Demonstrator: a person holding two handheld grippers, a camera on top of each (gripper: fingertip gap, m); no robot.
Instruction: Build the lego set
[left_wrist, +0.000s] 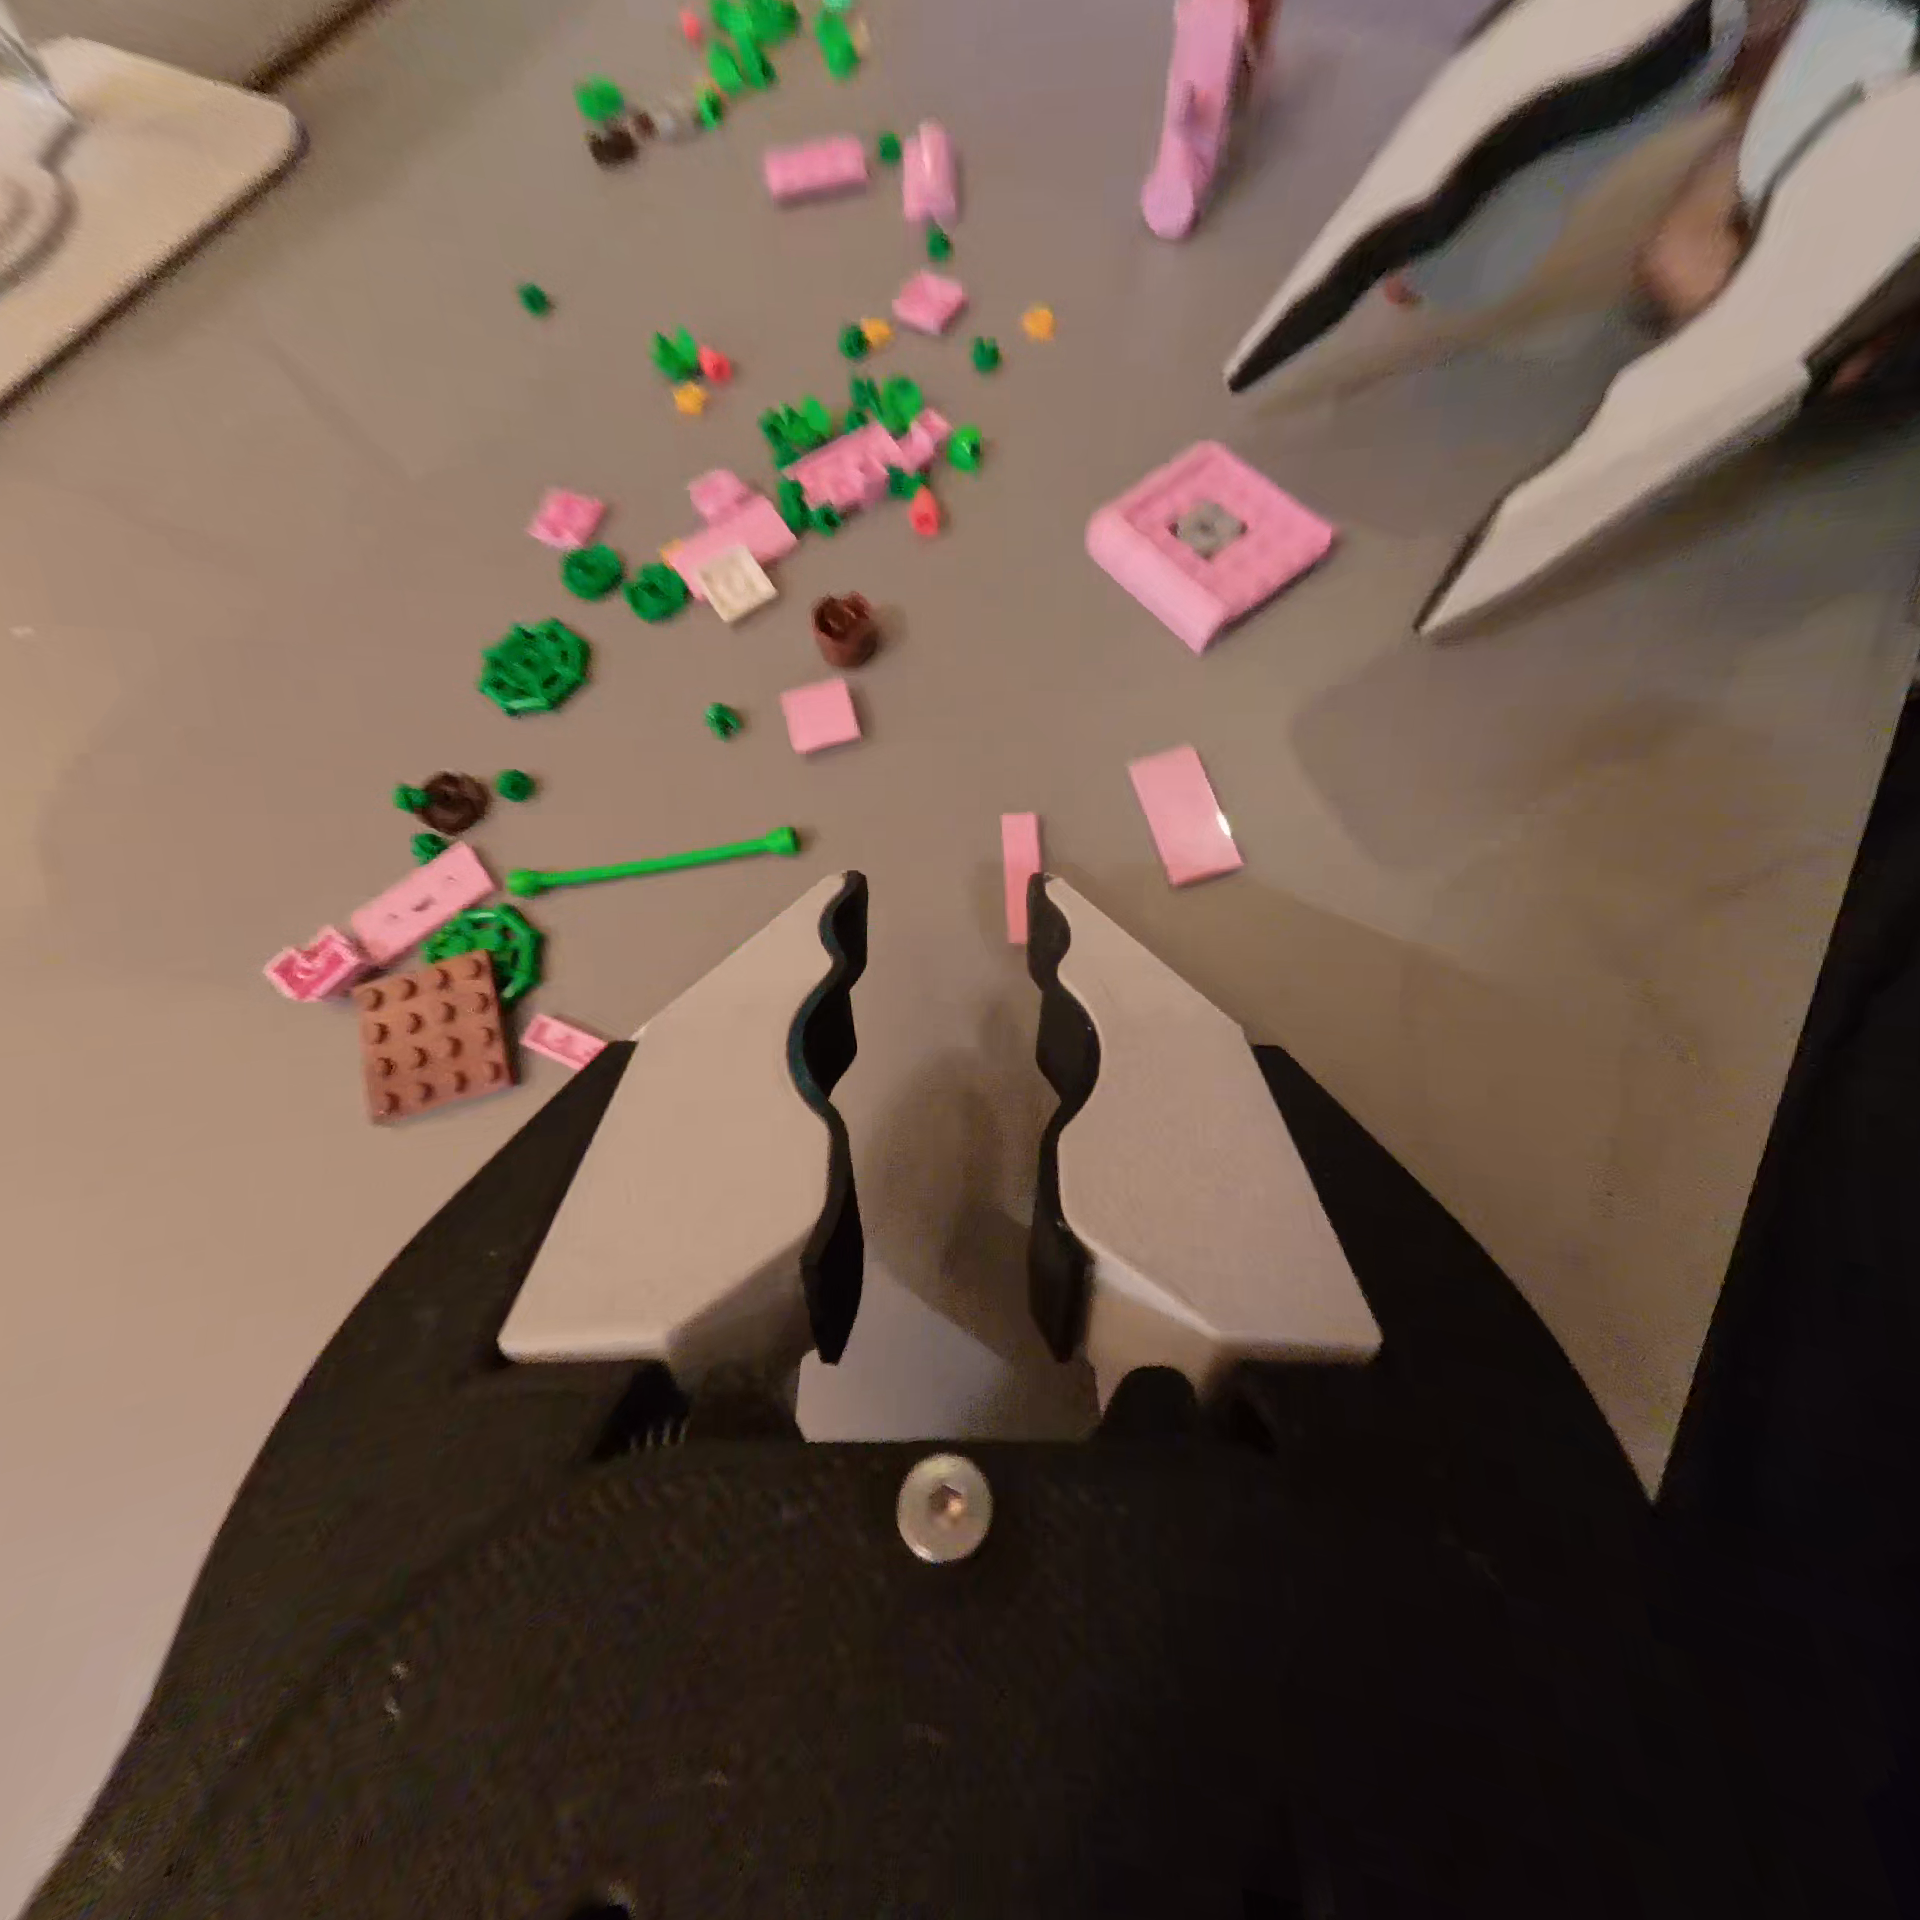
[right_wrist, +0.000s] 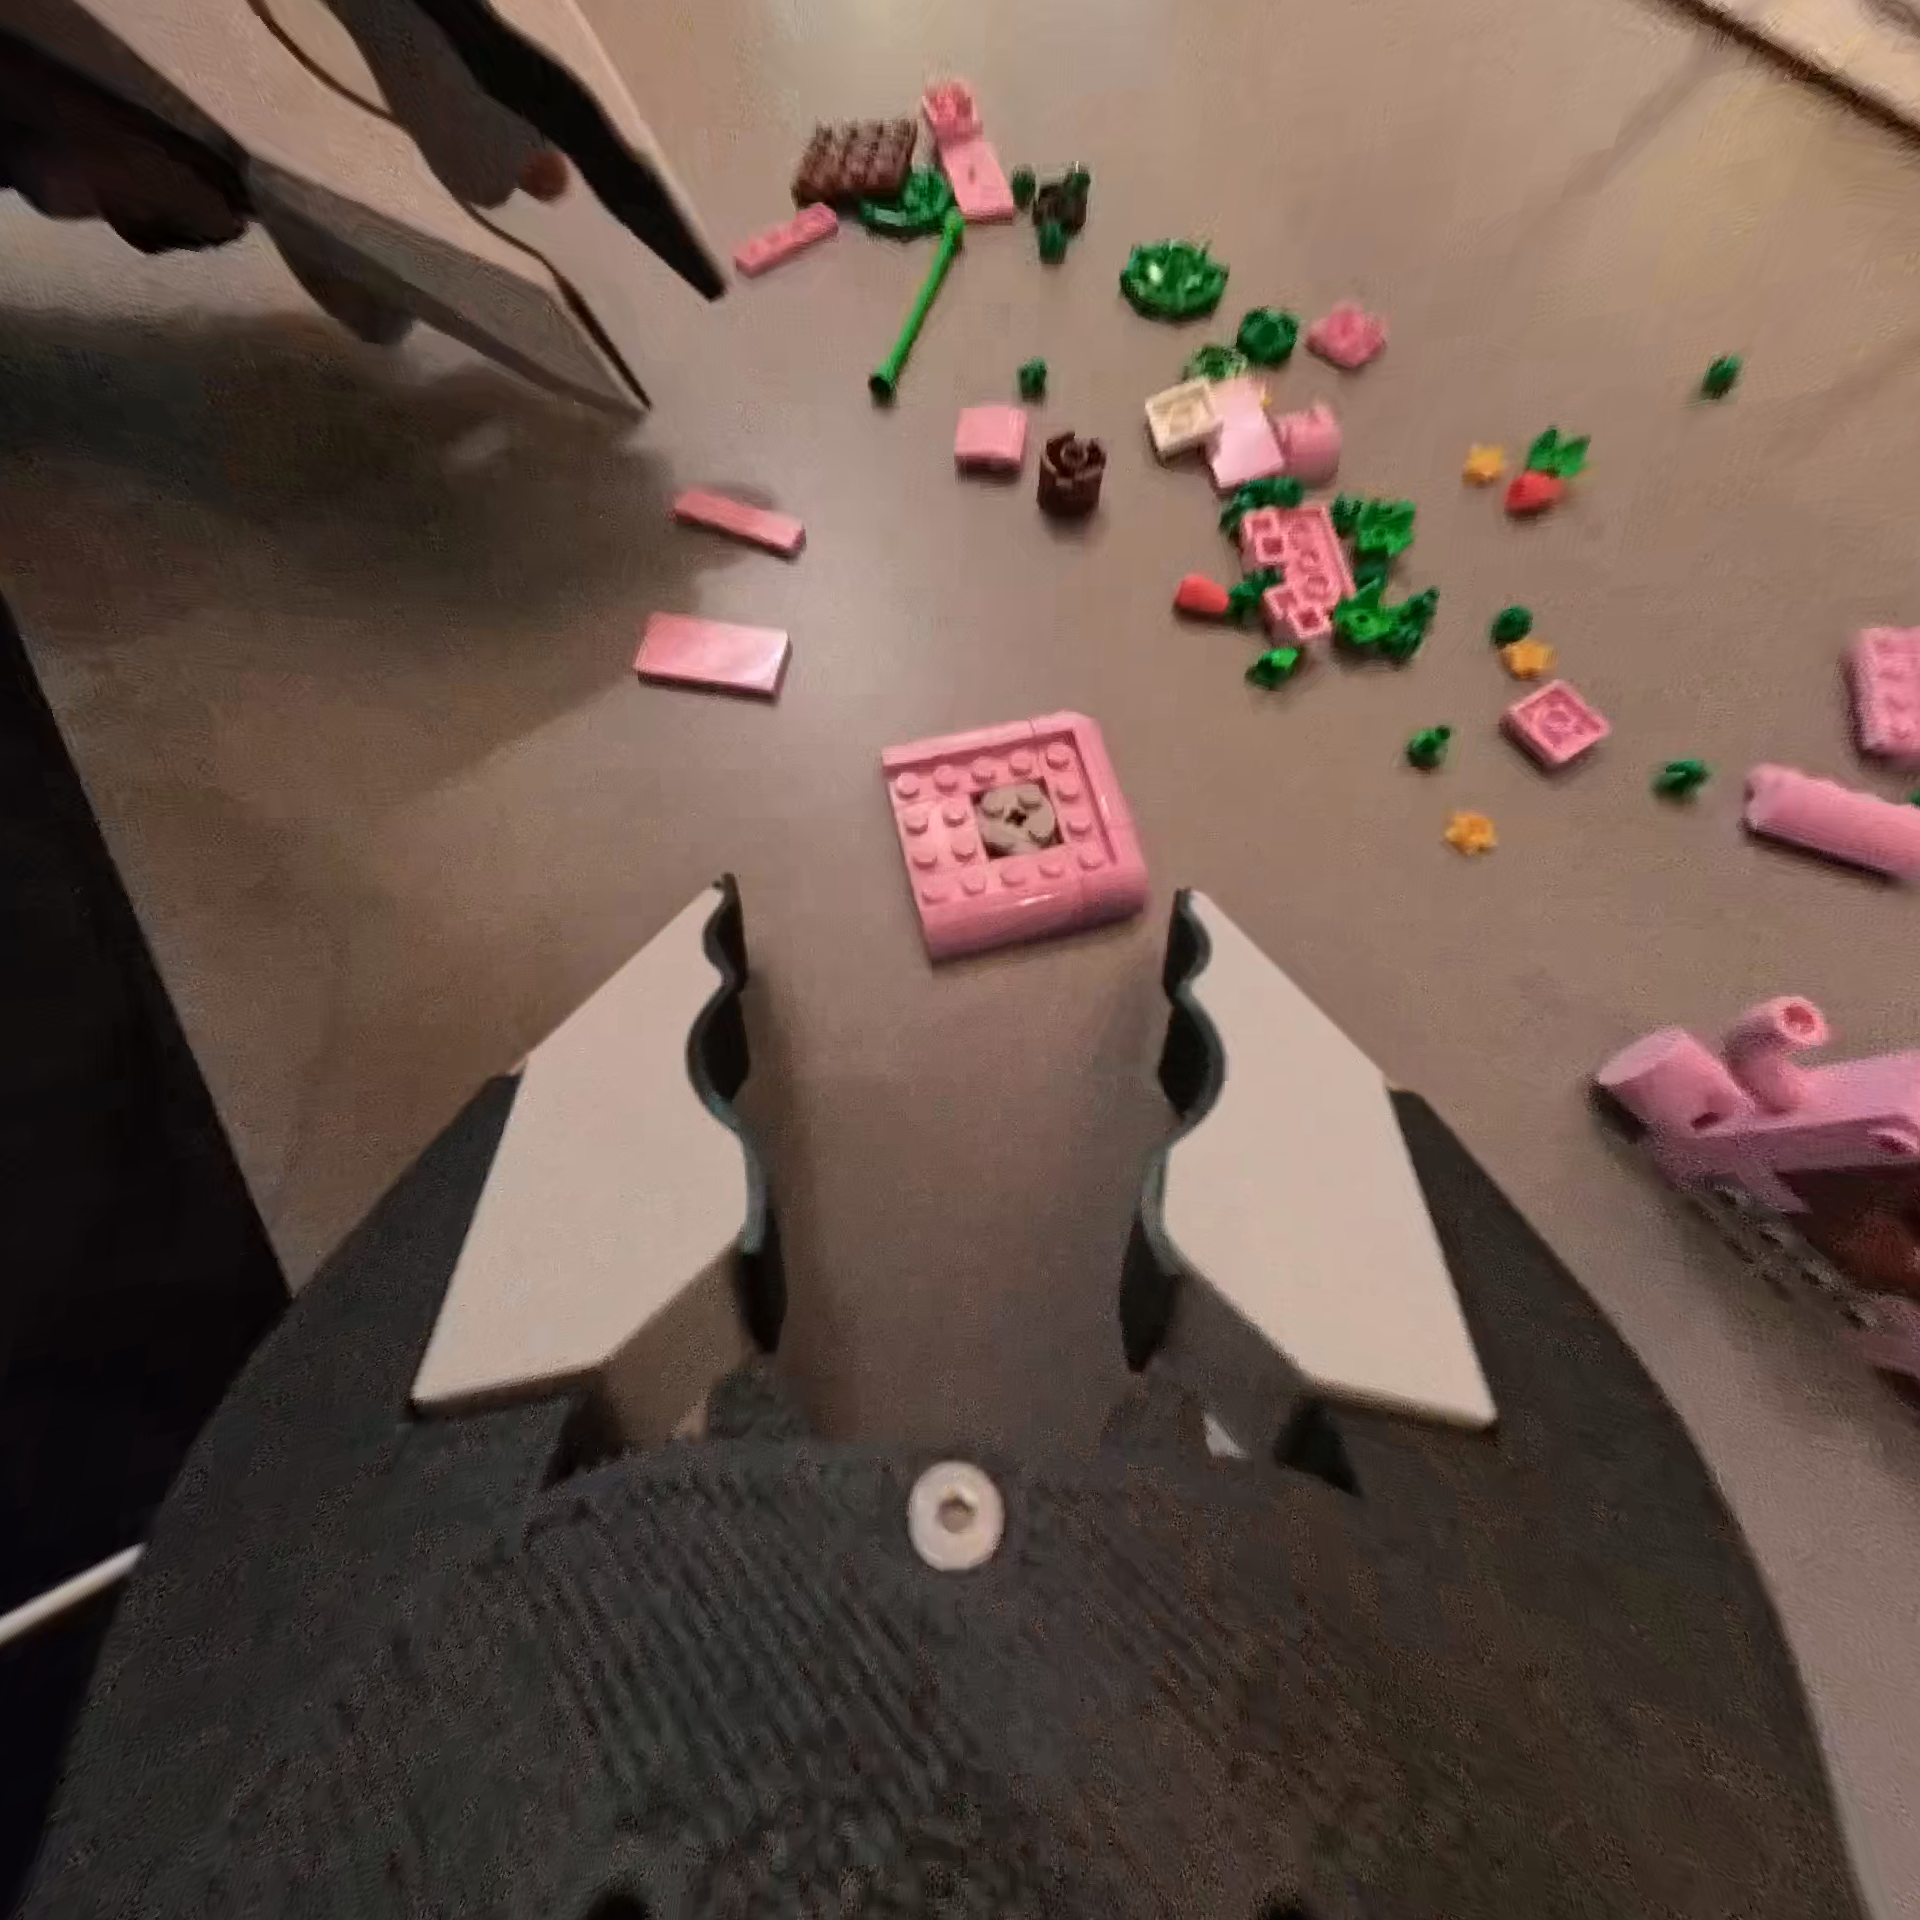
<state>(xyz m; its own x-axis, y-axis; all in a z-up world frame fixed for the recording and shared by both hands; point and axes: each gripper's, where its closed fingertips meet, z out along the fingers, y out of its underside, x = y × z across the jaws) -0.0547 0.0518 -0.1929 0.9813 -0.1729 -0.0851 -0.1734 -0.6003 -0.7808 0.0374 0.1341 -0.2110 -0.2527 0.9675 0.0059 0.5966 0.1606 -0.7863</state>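
Both grippers are empty, jaws apart. Left gripper hovers low over the grey table, its gap fairly narrow, and its right fingertip partly overlaps a narrow pink tile lying flat on the surface; I judge it is lining up to pick that strip, though whether the tip touches it I cannot tell. Right gripper stands wider, just short of the square pink base, probably because that assembly needs steadying or lifting before the next piece goes on.

The base is a studded pink plate with rounded, smooth edge pieces along two sides and a grey studded piece set in its middle (the only grey among the pink). Near it lie a smooth, glossy pink rectangular tile and a smaller square pink tile. Loose parts scatter across the table beyond: a dark brown round stud brick, a brown studded plate, a thin green rod with knobbed ends, lacy green leaf rosettes, small red and yellow bits. A larger pale pink build with tubular pegs sits at the right, well apart from the base.

Each finger is pale grey hard plastic lined with a wavy black pad, mounted on a rough, grainy black body. The table looks smooth and matt, so flat tiles will likely slide when pinched.
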